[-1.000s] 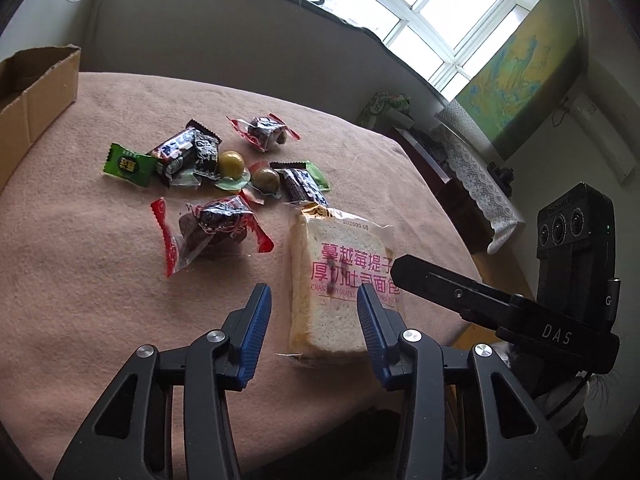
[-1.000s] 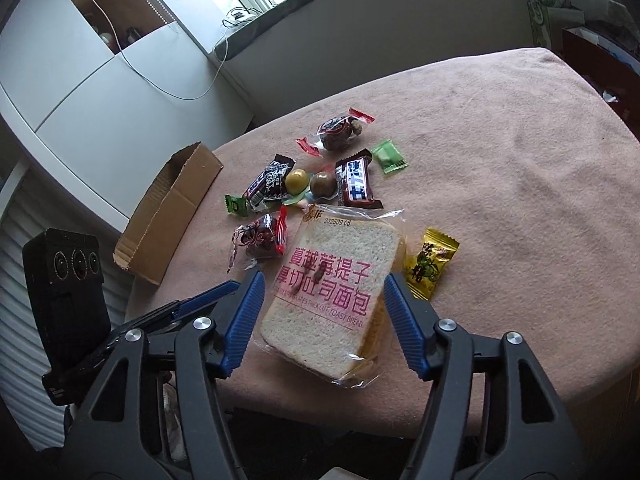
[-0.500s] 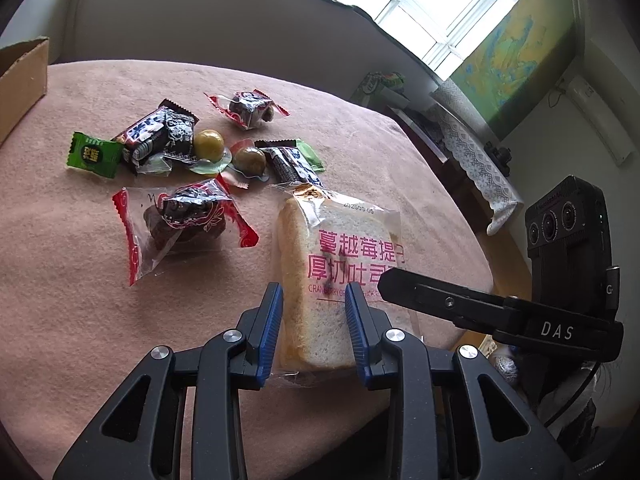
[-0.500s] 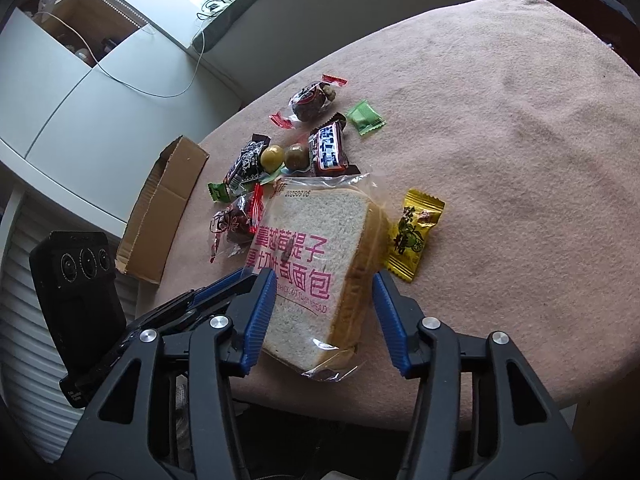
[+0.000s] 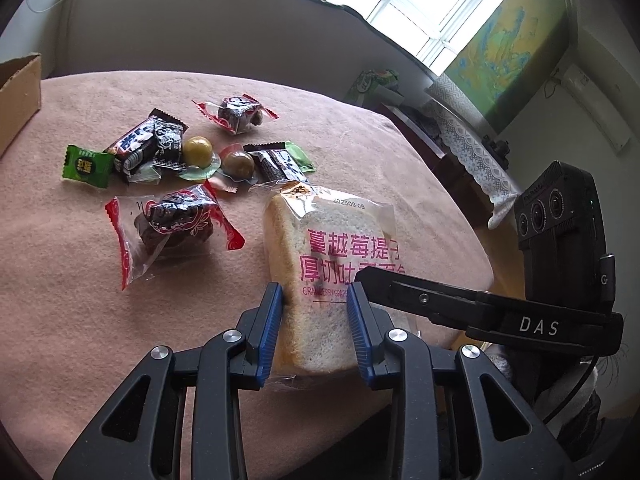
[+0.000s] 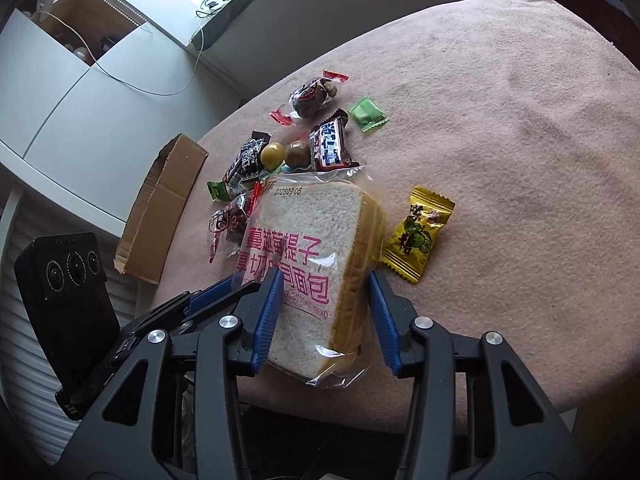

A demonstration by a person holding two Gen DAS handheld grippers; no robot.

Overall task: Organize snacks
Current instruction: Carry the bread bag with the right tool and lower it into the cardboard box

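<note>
A clear packet of sliced bread with pink lettering lies near the front edge of the pink-clothed table, tipped up a little on one side. My left gripper has its blue pads pressed against both sides of the bread's near end. My right gripper straddles the same bread packet. Its jaws are closing, one pad on the printed face and the other against the crust side. Its black finger shows in the left wrist view.
Small snacks are scattered behind the bread: a green candy, a black chocolate bar, two round sweets, two red-edged packets. A yellow candy lies right of the bread. An open cardboard box sits at the left edge.
Both grippers' jaws have narrowed from wide apart onto the bread packet. The bread has tipped up from lying flat, and both grippers have come closer to it.
</note>
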